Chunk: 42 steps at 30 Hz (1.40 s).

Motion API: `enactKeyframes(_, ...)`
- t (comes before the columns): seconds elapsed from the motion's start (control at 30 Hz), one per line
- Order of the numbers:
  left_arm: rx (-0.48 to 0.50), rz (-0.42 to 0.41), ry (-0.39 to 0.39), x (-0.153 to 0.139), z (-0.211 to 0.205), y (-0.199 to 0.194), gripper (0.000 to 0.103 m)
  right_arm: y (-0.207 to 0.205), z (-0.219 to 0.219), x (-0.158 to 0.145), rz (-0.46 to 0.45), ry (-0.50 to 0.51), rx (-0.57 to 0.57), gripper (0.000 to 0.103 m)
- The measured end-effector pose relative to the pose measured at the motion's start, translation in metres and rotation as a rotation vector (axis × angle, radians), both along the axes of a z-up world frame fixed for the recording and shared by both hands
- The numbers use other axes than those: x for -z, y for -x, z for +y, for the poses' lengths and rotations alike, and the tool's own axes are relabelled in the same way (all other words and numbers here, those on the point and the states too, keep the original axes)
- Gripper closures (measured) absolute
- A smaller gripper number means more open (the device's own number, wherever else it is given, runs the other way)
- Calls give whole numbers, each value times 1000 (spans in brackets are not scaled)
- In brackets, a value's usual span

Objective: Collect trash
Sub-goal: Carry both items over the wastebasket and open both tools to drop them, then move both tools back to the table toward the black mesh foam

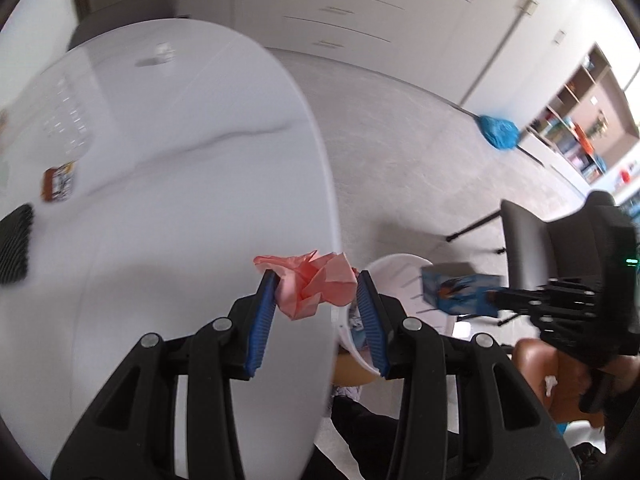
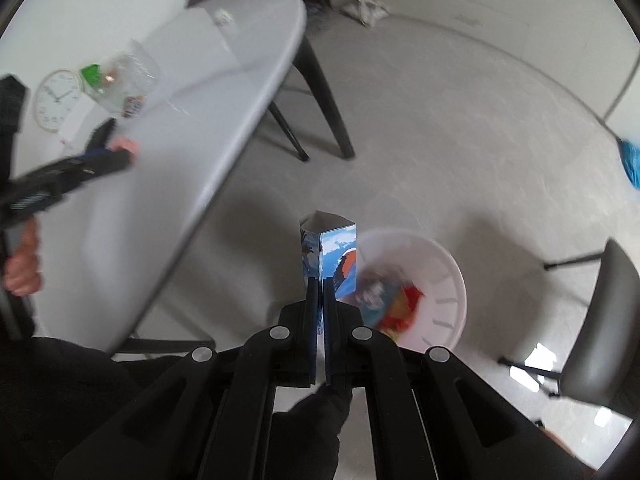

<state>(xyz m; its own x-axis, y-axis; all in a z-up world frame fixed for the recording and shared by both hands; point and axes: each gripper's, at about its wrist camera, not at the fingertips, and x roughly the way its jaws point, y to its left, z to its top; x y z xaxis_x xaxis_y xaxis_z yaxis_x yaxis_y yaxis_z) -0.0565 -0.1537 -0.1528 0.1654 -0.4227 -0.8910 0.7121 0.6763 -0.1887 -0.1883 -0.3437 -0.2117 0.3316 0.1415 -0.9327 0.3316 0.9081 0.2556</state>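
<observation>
My left gripper (image 1: 318, 280) is shut on a crumpled pink paper napkin (image 1: 312, 286), held over the right edge of the white round table (image 1: 180, 160). My right gripper (image 2: 320, 284) is shut on a blue printed carton (image 2: 330, 252) with an open top, held above the floor just left of a white waste bin (image 2: 448, 280). The bin holds colourful wrappers (image 2: 390, 304). In the left wrist view the carton (image 1: 460, 290) hangs over the bin (image 1: 396, 276). In the right wrist view the left gripper (image 2: 116, 150) shows at the left with the pink napkin (image 2: 125, 144).
On the table lie a brown snack wrapper (image 1: 59, 182), a clear plastic bottle (image 1: 66, 120), a black object (image 1: 14, 246), a white clock (image 2: 56, 100) and a green item (image 2: 92, 74). Dark chairs (image 2: 604, 340) stand around. A blue mop (image 1: 498, 132) lies on the floor.
</observation>
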Motion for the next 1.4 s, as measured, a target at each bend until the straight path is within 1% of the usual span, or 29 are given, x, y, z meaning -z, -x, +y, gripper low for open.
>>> enactKeyframes(0.03,16,5,0,0,-6,4,63,1,-4,7,16,-3,18,95)
enactKeyframes(0.07,31,10,0,0,-12,8,63,5,-11,13,31,-5,45,83)
enactKeyframes(0.1,42,11,0,-1,-14,10,63,9,-16,15,38,2,72,62)
enactKeyframes(0.17,72,11,-4,-1,-24,18,63,20,-25,13,30,29,114,45)
enactKeyframes(0.2,90,8,-7,-2,-30,23,63,23,-29,11,27,34,128,38)
enactKeyframes(0.23,104,8,-8,-2,-37,27,63,26,-32,10,27,39,138,35)
enactKeyframes(0.3,136,8,-6,-3,-48,37,63,33,-39,5,35,71,159,23)
enactKeyframes(0.37,167,6,-4,-4,-58,45,63,40,-47,-1,45,120,183,15)
enactKeyframes(0.47,231,27,9,-4,-75,58,63,51,-56,-9,47,161,201,13)
enactKeyframes(0.57,316,60,28,-3,-91,74,62,62,-66,-13,46,189,220,8)
enactKeyframes(0.6,350,69,30,-2,-97,81,59,65,-69,-13,47,192,224,8)
enactKeyframes(0.67,392,77,25,0,-105,93,48,71,-74,-15,46,188,232,8)
enactKeyframes(0.7,410,78,19,1,-110,98,37,73,-76,-15,45,186,235,8)
enactKeyframes(0.73,417,75,15,2,-111,100,30,74,-76,-15,45,185,238,8)
enactKeyframes(0.8,425,73,14,2,-114,104,27,77,-78,-15,44,182,241,8)
enactKeyframes(0.83,423,73,13,2,-115,104,22,77,-77,-17,43,181,240,8)
enactKeyframes(0.97,386,72,-1,2,-112,101,19,77,-73,-18,36,174,230,8)
enactKeyframes(1.03,364,66,-5,1,-109,96,13,74,-71,-19,33,173,224,8)
enactKeyframes(1.17,306,40,0,-5,-98,87,13,66,-64,-25,13,163,210,7)
enactKeyframes(1.2,287,28,0,-6,-94,84,12,64,-63,-26,7,161,205,7)
enactKeyframes(1.23,272,19,0,-8,-89,80,9,61,-61,-27,2,160,200,6)
enactKeyframes(1.3,221,-2,1,-12,-76,72,8,50,-55,-32,-15,161,179,4)
enactKeyframes(1.4,150,-18,2,-19,-56,55,8,31,-43,-37,-35,163,135,3)
